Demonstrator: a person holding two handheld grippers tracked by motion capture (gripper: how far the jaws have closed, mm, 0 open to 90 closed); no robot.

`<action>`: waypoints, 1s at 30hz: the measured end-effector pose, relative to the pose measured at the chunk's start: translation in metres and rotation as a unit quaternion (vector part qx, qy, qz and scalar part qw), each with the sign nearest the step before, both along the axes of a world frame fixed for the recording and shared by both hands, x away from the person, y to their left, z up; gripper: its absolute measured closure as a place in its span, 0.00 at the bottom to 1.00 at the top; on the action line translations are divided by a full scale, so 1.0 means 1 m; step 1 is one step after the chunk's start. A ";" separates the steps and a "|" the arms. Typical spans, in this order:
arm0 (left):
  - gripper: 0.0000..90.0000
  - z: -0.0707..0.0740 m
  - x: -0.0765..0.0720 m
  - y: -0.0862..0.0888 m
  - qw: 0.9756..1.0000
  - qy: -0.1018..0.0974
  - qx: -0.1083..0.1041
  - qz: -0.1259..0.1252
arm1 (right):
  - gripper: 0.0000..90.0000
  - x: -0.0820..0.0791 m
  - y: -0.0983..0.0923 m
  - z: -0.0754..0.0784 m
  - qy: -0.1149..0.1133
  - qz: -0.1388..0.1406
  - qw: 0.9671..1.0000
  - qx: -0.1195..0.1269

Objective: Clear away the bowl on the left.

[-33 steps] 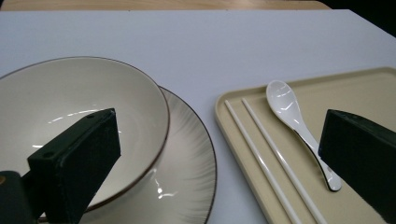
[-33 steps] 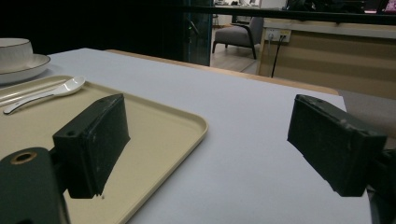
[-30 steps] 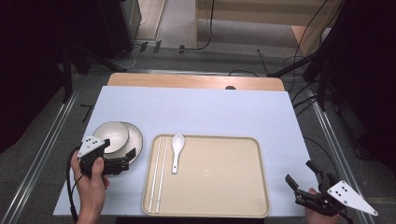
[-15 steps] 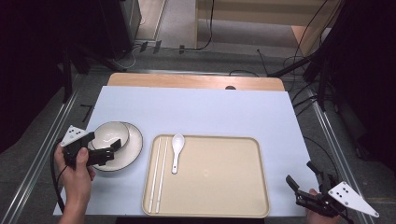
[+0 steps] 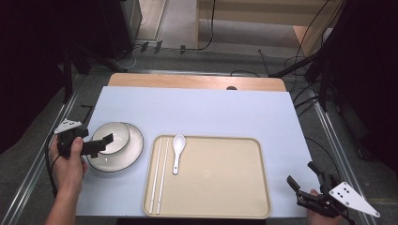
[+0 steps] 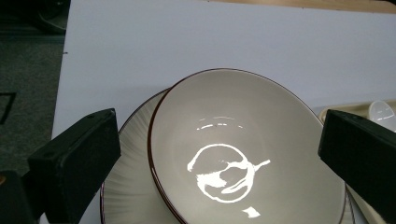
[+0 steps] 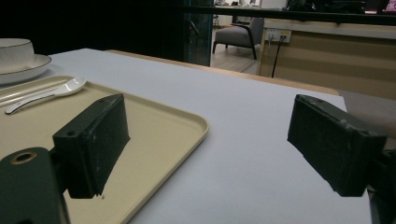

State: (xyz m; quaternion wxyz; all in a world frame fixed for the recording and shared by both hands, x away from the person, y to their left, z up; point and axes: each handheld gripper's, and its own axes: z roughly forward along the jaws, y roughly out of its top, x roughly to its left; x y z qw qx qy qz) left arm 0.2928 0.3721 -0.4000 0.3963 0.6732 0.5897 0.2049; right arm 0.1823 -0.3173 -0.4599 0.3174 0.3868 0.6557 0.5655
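**Reaching over the bowl, fingers wide**

Left gripper (image 5: 105,142): fingers spread wide, hovering over the bowl (image 5: 111,137), gripping nothing. Bowl sits on the plate (image 5: 126,157), left of the tray (image 5: 225,187). Right gripper (image 5: 307,180): fingers spread, empty, at the counter's (image 5: 211,110) near right corner.

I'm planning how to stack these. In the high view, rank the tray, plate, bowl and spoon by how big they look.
Largest to smallest:
1. tray
2. plate
3. bowl, which sits on the plate
4. spoon
All lie at about the same distance from the camera, so the order looks reliable.
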 end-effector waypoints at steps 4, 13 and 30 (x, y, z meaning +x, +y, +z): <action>0.01 -0.005 0.004 0.001 1.000 0.017 -0.005 0.003 | 0.14 0.000 0.000 0.000 0.001 0.000 1.000 0.001; 0.27 -0.015 0.015 0.004 0.996 0.085 -0.009 0.042 | 0.14 0.000 0.000 0.000 0.001 0.001 1.000 -0.001; 0.76 -0.021 0.021 0.007 0.987 0.140 -0.017 0.081 | 0.14 0.001 0.000 0.000 0.000 0.001 1.000 0.000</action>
